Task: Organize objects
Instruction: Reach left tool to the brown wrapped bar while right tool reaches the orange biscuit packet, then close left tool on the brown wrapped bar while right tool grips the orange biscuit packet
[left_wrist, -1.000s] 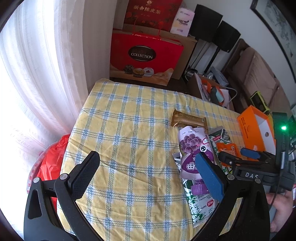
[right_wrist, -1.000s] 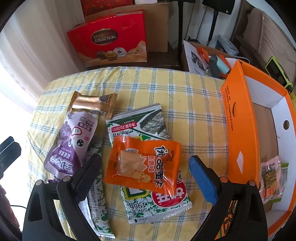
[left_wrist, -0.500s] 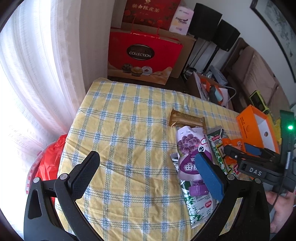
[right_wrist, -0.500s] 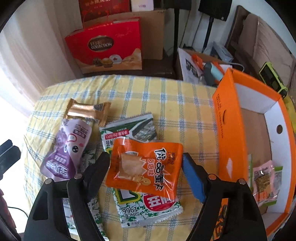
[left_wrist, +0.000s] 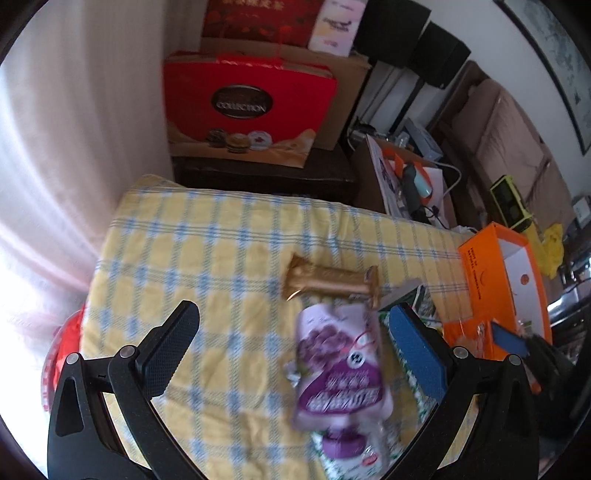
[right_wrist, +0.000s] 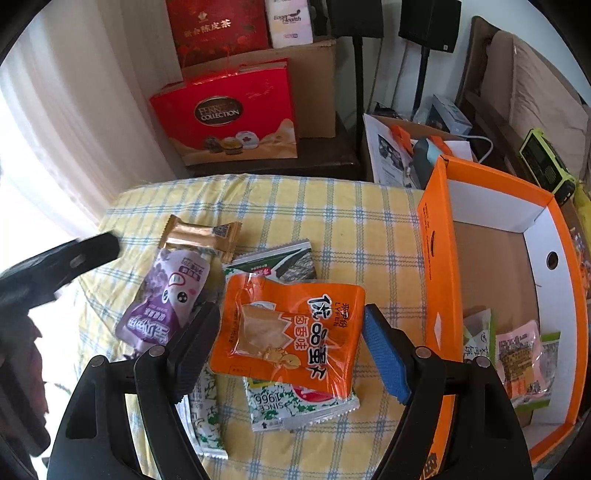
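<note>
The right gripper (right_wrist: 291, 341) stood open around the flat orange plastic snack packet (right_wrist: 286, 332), which lay on green seaweed packets (right_wrist: 295, 402) near the cloth's right edge, beside the orange cardboard box (right_wrist: 436, 266). The left gripper (left_wrist: 295, 350) hung open above the purple pouch (left_wrist: 340, 369).

Orange snack packet (right_wrist: 291, 332) atop green packets (right_wrist: 295, 402), purple pouch (right_wrist: 166, 299) beside

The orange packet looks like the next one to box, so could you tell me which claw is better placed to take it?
Right. The right claw is open with its fingers either side of the orange packet, and the box is beside it. The left claw is open over the purple pouch.
</note>
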